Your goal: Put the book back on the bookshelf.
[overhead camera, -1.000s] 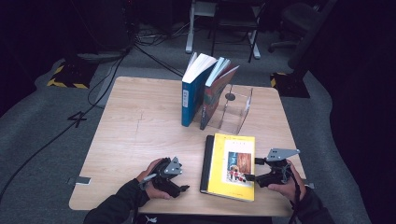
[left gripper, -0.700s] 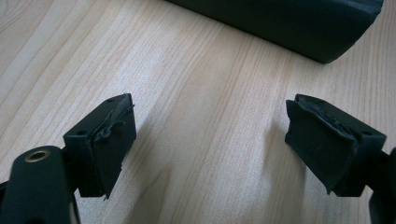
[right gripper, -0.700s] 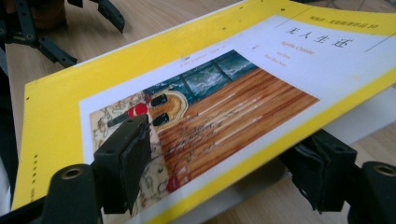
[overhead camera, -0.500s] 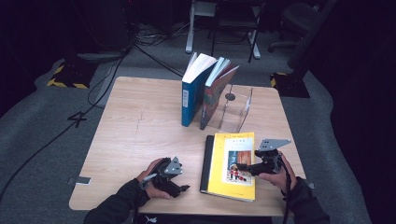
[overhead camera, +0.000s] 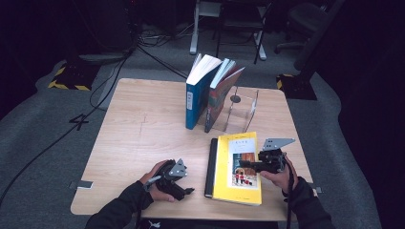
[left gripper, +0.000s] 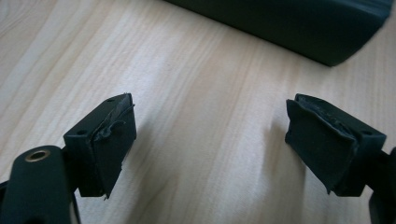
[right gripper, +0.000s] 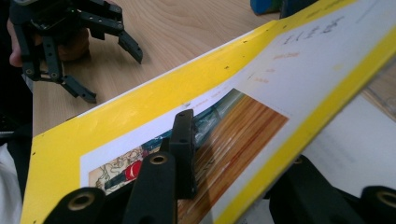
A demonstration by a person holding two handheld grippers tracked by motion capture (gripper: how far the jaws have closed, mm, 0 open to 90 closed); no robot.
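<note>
A yellow picture book [overhead camera: 236,169] lies flat near the table's front edge, its black spine to the left. My right gripper [overhead camera: 247,164] reaches in over the book's right edge. In the right gripper view the yellow cover [right gripper: 154,112] runs between the jaws, one above and one below, with my right gripper [right gripper: 233,172] shut on it. The cover is raised off a white page [right gripper: 355,135]. My left gripper [overhead camera: 187,191] rests on the table left of the book, open with nothing between its jaws. In the left gripper view it [left gripper: 210,144] points at the book's dark spine [left gripper: 289,23].
Further back, a blue book [overhead camera: 196,95] and a second book [overhead camera: 220,95] stand upright against a clear bookend [overhead camera: 241,112]. The wooden table [overhead camera: 138,133] has bare room on its left half. Cables and chair legs are on the floor beyond.
My right gripper has moved left from the book's right side onto its edge and taken hold of the cover. The left gripper has stayed put.
</note>
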